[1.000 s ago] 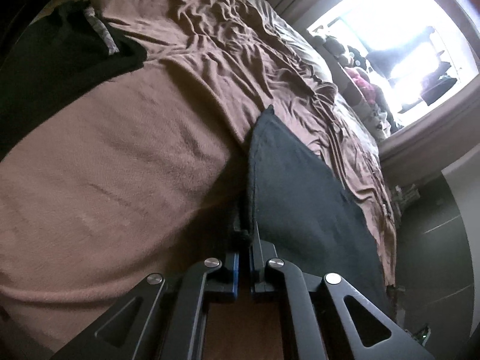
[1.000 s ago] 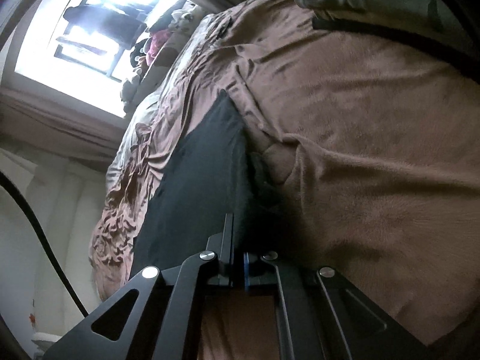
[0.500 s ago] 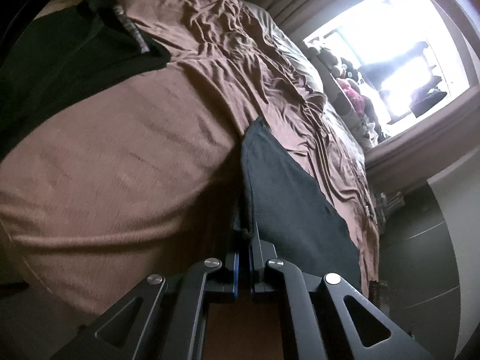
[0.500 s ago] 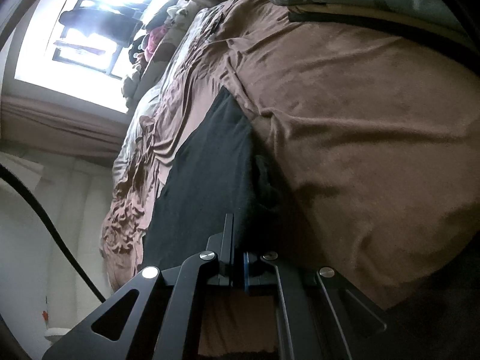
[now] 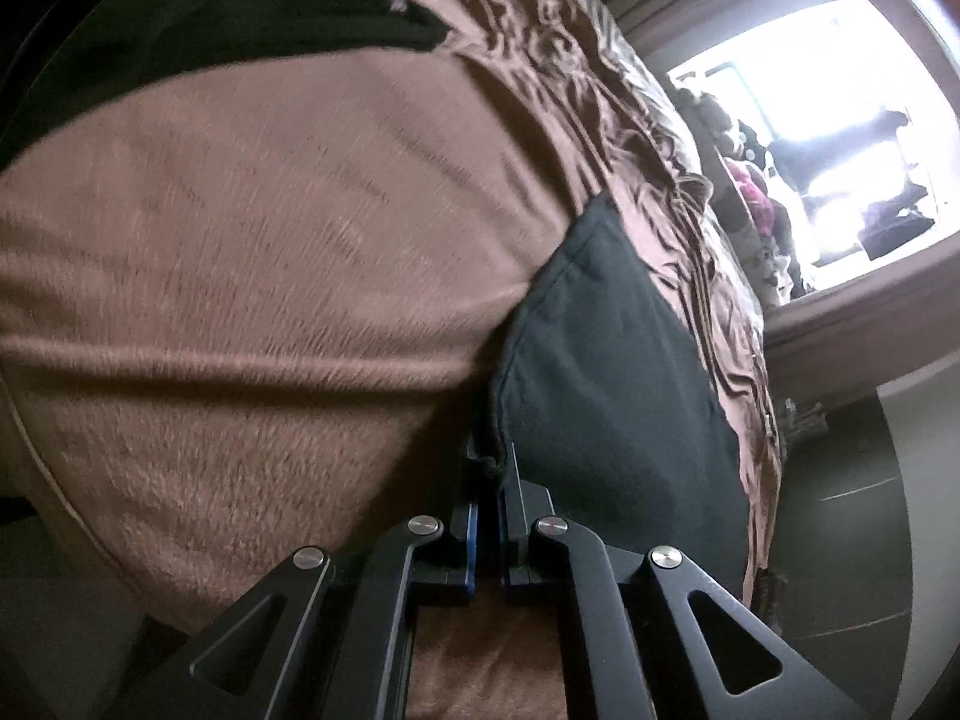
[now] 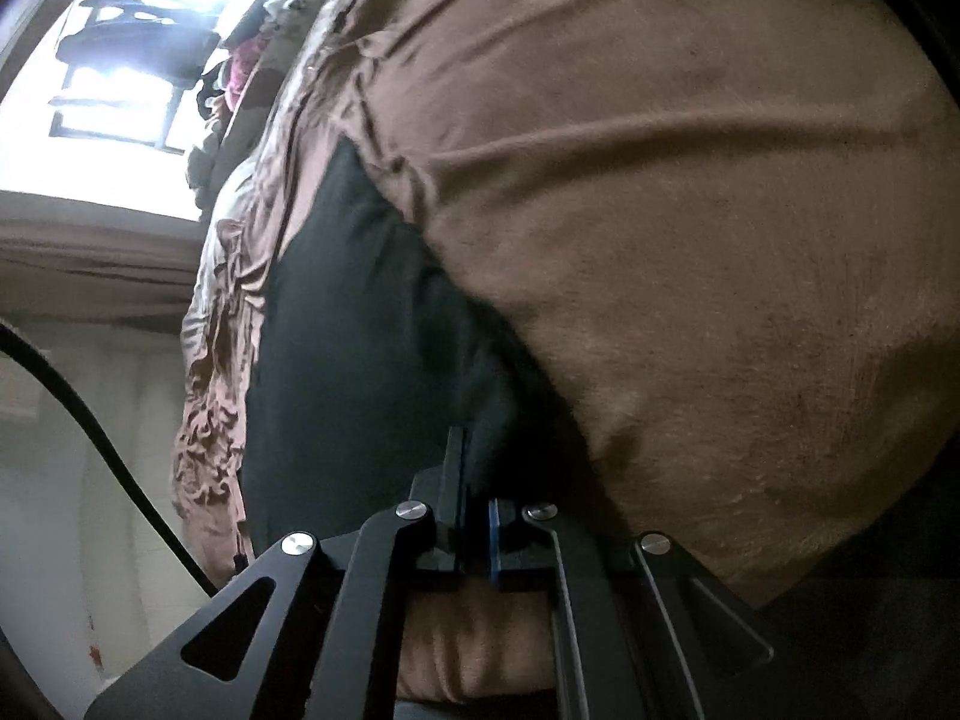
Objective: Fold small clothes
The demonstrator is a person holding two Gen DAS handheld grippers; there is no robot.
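A dark garment [image 5: 612,372] lies stretched over the brown bed cover [image 5: 240,240]. In the left wrist view my left gripper [image 5: 489,471] is shut on its near left corner, low over the bed's edge. The right wrist view shows the same dark garment [image 6: 360,330] with its near right corner between the fingers of my right gripper [image 6: 477,465]. Those jaws are opening slightly, and the pads still touch the cloth. The garment's near edge between the two grippers is hidden.
A black piece of clothing [image 5: 210,12] lies at the far left of the bed. A wrinkled brown sheet [image 5: 600,78] runs toward a bright window [image 5: 840,120] with clothes piled beneath it. A black cable [image 6: 90,420] hangs at the left of the right wrist view.
Both grippers have come down and back toward the bed's near edge, drawing the dark garment with them. The bed cover now fills more of each view, and both views are blurred.
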